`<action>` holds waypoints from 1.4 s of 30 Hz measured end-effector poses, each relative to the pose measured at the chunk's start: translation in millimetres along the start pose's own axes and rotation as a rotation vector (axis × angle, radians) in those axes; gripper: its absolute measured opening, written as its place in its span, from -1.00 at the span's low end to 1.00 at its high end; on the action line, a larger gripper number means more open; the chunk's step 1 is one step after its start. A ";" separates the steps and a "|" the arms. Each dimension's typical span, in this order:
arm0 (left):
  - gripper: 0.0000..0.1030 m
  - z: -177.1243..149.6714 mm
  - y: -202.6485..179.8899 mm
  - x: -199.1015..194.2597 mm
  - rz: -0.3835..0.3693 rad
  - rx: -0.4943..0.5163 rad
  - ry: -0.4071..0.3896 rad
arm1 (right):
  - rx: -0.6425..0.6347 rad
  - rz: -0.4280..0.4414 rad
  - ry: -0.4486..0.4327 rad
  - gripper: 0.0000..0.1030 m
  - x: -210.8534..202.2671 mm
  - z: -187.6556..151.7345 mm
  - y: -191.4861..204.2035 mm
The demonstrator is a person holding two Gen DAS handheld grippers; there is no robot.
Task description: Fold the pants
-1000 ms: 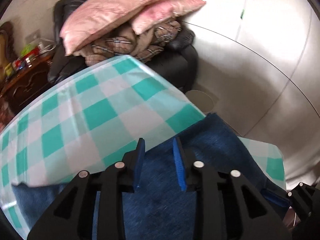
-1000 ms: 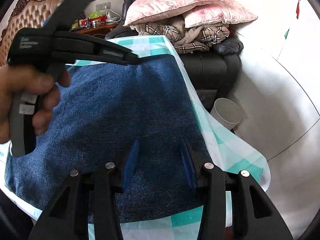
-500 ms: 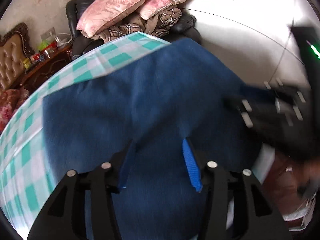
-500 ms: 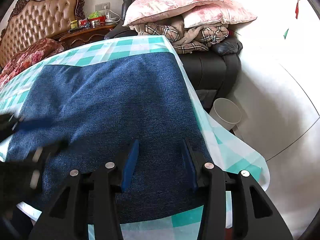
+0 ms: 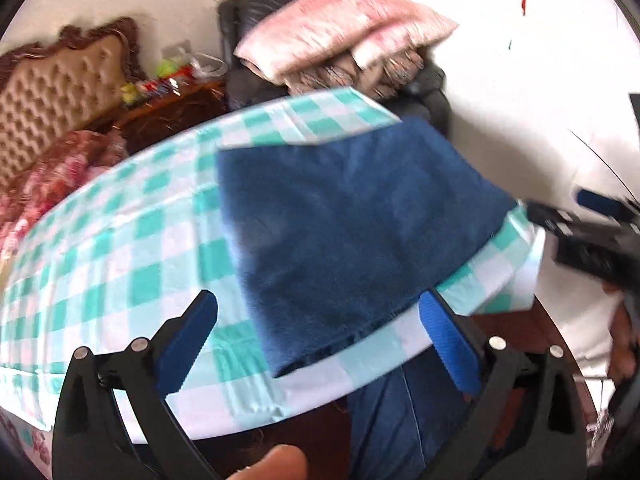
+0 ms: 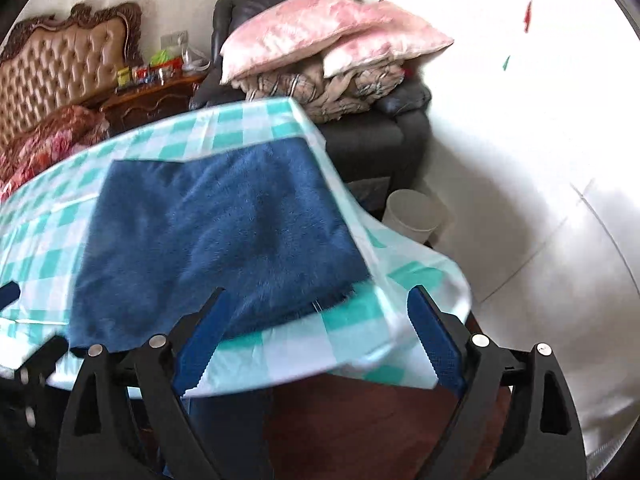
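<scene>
Pants, dark blue denim, lie folded flat at frame centre on the teal-checked tablecloth, near its right edge. Left gripper at bottom of frame, jaws spread wide, holding nothing. Right gripper likewise spread and empty, low in frame. Pink pillows upper centre.

Blue denim pants lie folded flat on table.

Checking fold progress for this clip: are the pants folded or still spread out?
Folded. The pants lie as a compact blue rectangle on the checked tablecloth, no separate legs showing. Both grippers, left and right, are open and off them.
</scene>
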State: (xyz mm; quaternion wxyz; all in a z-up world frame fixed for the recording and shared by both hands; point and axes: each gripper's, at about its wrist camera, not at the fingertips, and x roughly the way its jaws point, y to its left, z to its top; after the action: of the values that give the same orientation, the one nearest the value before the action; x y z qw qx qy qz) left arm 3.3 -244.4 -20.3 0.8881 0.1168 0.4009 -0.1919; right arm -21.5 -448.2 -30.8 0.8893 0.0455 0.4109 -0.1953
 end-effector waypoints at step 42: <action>0.96 18.9 3.3 -22.7 -0.041 -0.057 -0.026 | -0.009 -0.025 -0.040 0.66 -32.8 -3.3 2.7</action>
State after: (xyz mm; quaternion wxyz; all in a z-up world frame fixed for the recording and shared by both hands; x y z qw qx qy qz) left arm 3.6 -242.7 9.4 0.8922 0.0808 0.3967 -0.2002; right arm -42.1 -434.8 -8.6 0.8952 0.0324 0.3943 -0.2052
